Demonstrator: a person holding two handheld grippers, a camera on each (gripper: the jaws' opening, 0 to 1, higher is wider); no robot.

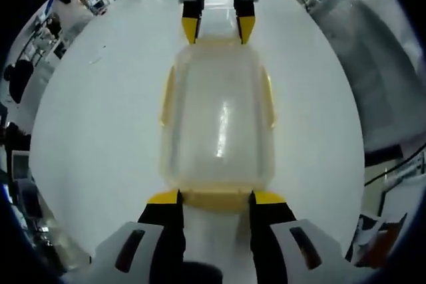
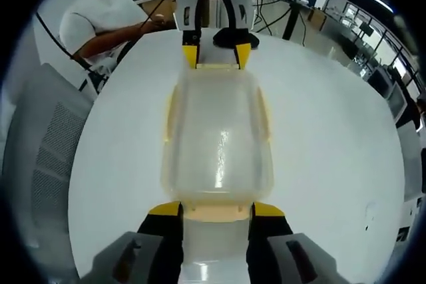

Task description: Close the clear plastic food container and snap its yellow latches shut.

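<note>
The left tongs point(image 1: 214, 197) and right tongs point(image 2: 216, 209) face each other, jaws parted, level and opposed.

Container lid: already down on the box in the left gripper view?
Yes, the clear lid sits flat over the container, with the left gripper at its near end latch and the right gripper at the far end.

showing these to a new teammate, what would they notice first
A clear plastic food container with its lid on sits mid-table on a white table, yellow latches along its sides. The two tools face each other over it: the left tool at one short end, the right tool at the opposite end, both open with yellow tips either side of an end latch.
</note>
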